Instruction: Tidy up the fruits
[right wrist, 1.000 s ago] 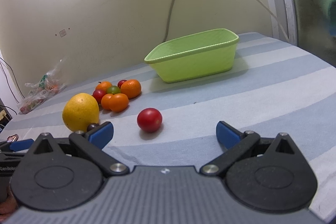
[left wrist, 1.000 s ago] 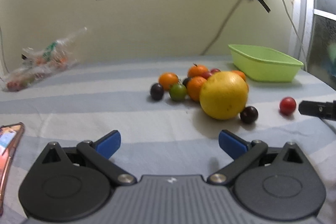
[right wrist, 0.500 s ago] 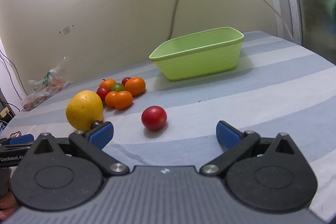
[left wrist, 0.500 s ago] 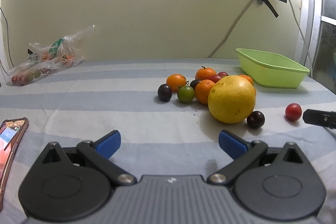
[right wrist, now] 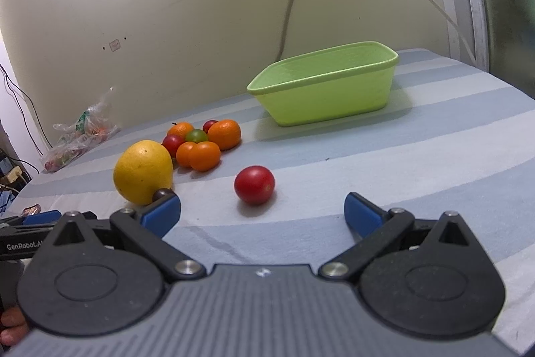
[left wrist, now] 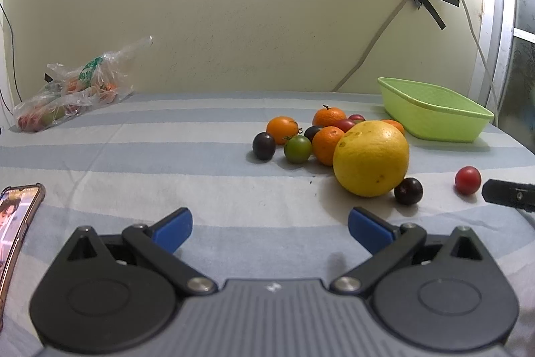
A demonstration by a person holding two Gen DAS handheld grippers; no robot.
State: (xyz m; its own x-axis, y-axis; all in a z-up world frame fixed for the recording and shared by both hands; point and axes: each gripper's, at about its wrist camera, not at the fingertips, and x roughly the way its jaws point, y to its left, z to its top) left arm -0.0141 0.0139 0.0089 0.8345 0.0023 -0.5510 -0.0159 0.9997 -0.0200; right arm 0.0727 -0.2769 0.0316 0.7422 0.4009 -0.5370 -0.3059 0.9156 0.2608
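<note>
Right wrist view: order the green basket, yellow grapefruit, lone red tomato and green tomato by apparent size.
1. green basket
2. yellow grapefruit
3. lone red tomato, nearest the camera, so perhaps flattered
4. green tomato

The right gripper (right wrist: 262,213) has its blue jaws wide apart, low over a striped cloth (right wrist: 384,163), with nothing between them. A red tomato (right wrist: 254,184) sits just past the jaws, alone. To the left is a big yellow fruit (right wrist: 143,171), and a small dark fruit (right wrist: 162,193) touches its near side. Behind them is a bunch of small oranges (right wrist: 200,154) mixed with red and green tomatoes. A green basket (right wrist: 329,92) stands far back on the right. A plastic bag (right wrist: 78,136) lies far left by the wall.
</note>
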